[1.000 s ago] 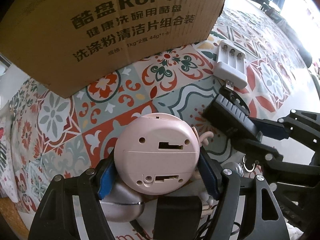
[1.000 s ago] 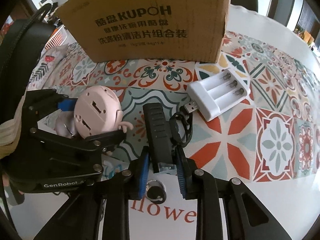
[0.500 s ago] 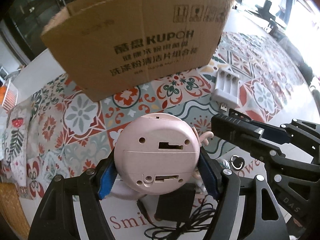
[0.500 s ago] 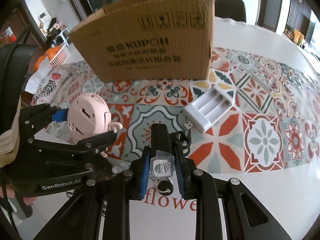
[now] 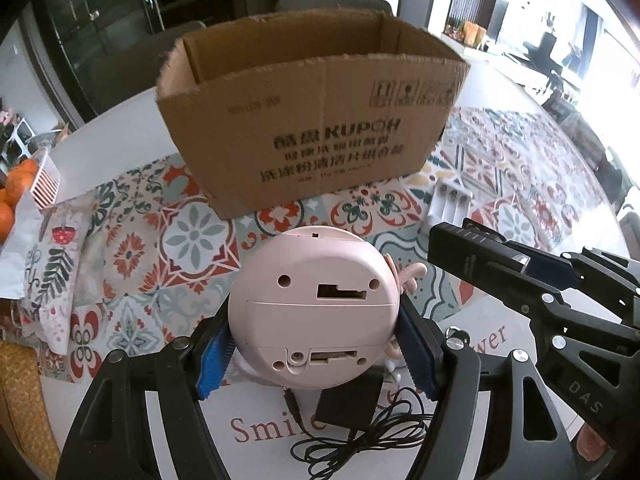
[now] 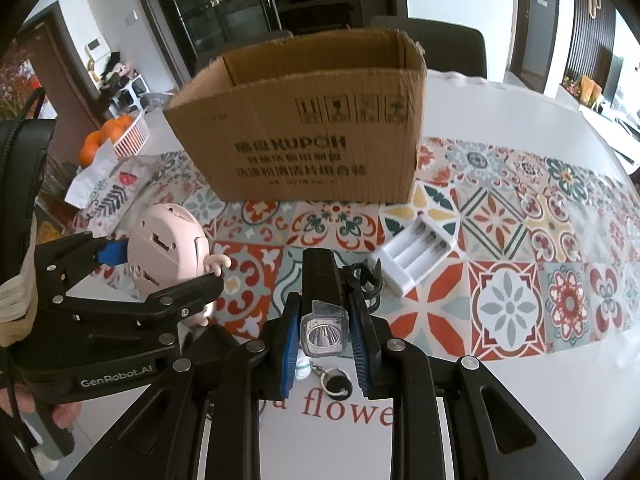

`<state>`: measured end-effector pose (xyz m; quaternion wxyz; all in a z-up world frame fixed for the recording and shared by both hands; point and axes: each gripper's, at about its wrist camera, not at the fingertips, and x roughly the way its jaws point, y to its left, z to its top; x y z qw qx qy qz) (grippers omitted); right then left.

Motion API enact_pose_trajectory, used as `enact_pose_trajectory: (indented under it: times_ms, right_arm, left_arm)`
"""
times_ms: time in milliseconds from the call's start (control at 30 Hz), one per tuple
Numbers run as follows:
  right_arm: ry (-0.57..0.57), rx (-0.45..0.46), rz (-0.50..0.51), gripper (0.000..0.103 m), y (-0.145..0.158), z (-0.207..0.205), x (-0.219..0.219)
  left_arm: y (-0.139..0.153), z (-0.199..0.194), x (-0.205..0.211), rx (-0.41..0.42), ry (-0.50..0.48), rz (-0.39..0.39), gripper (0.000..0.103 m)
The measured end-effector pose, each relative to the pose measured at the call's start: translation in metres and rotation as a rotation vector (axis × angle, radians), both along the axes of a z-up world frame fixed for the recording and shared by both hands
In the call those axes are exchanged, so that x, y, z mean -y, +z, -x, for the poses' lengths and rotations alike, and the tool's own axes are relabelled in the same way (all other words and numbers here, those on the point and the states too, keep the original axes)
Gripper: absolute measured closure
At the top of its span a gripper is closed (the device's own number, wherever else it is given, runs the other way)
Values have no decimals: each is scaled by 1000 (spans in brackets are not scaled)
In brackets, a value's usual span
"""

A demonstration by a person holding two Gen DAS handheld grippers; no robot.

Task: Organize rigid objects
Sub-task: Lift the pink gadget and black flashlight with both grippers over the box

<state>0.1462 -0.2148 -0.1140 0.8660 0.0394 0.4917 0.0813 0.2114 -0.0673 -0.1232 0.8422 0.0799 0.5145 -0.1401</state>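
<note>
Cardboard box [image 5: 316,136], open-topped, printed KUPOH, stands toward the far edge of the bench [image 6: 520,392] on a patterned tile runner [image 6: 500,304]; its inside is mostly hidden.

Item 1: pink round toy [image 5: 314,308], underside toward the camera, pinched between the blue pads of the left gripper [image 5: 316,340] and held above the near edge of the bench.

Item 2: black flashlight [image 6: 322,292], lens toward the camera, clamped lengthwise in the right gripper [image 6: 324,344]; a dark wrist strap hangs beside it and a small key-ring piece [image 6: 336,382] dangles below.

Item 3: white battery charger [image 6: 416,250], three slots, lying on the runner near the box's right front corner, not yet collected.

Item 4: black adapter with cable [image 5: 352,412], on the bench beneath the left gripper.

Handling note, as judgement: both loads look bound for the box. Raise each above the near wall, enter one at a time so the grippers do not collide, and release low inside.
</note>
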Motion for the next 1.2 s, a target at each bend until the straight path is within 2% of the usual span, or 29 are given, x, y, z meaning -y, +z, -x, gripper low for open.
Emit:
enact_pose_trajectory:
  times_ms: [600, 1200]
  right_arm:
    - [14, 165, -15, 78, 64, -6, -9]
    - [25, 287, 0, 78, 111, -34, -16]
  left_arm:
    - [66, -2, -16, 157, 48, 45, 31]
    - [108, -30, -20, 234, 65, 83, 31]
